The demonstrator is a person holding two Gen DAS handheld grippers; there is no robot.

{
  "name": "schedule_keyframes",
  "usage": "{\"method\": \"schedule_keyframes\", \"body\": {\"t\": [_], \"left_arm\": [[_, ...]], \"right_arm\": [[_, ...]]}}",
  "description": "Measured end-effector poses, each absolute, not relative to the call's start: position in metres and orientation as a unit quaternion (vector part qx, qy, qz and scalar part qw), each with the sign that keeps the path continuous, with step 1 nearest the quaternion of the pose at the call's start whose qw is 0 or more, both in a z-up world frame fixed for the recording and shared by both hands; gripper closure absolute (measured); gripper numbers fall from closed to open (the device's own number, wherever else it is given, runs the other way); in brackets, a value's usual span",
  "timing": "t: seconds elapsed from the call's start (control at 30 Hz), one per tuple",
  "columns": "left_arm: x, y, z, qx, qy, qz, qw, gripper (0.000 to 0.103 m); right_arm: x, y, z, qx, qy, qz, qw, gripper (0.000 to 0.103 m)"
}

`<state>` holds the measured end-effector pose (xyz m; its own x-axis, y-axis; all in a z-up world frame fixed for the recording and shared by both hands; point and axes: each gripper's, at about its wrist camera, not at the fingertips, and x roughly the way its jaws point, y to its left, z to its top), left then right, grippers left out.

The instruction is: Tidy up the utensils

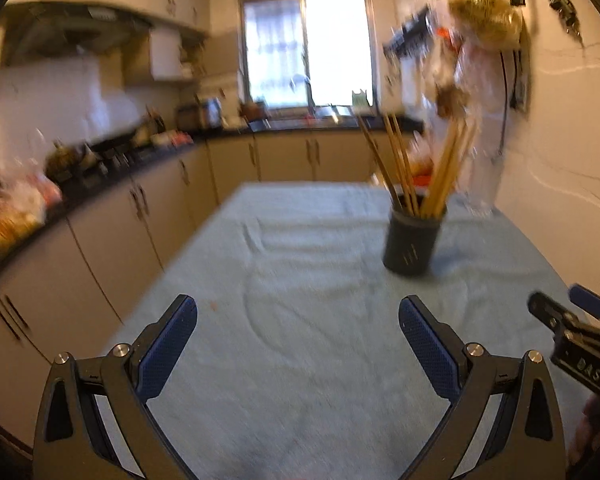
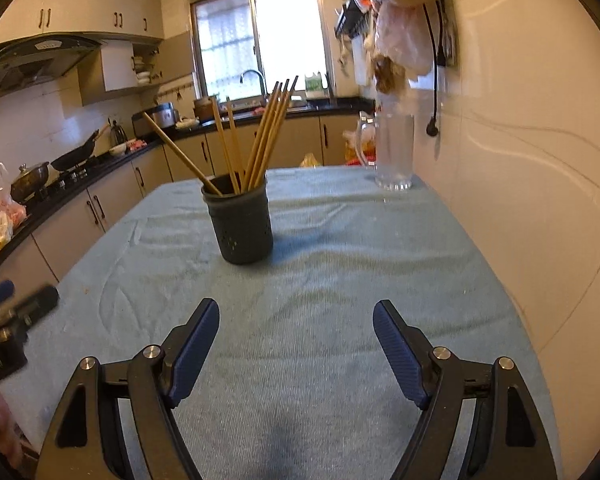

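Observation:
A dark round utensil holder (image 2: 240,228) stands upright on the table's light blue cloth (image 2: 340,280), with several wooden chopsticks (image 2: 260,140) standing in it. It also shows in the left wrist view (image 1: 414,240) with its chopsticks (image 1: 428,168). My left gripper (image 1: 298,320) is open and empty, low over the cloth, short of the holder and to its left. My right gripper (image 2: 296,326) is open and empty, low over the cloth, short of the holder and a little to its right. Each gripper shows at the edge of the other's view.
A clear glass jug (image 2: 392,152) stands at the table's far right by the white wall. Plastic bags (image 2: 396,20) hang above it. A kitchen counter (image 2: 80,188) with a wok and pots runs along the left. A sink and window are at the far end.

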<state>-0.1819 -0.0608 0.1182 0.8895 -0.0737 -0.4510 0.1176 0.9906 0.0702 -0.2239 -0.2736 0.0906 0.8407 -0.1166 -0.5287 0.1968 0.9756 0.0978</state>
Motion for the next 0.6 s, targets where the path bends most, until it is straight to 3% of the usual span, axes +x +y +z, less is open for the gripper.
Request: {"method": "schedule_keyframes", "body": {"t": [0.17,0.6], "left_arm": [[-0.196,-0.063,0.139,0.070,0.154,-0.012,0.986,0.003],[-0.212,-0.074,0.145,0.063,0.138,-0.027,0.988,0.003]], "right_arm": [[-0.235,-0.274,0.102,0.052,0.228,-0.096,0.968,0.019],[-0.269,-0.278,0.119,0.028,0.147,-0.115,0.982,0.015]]}}
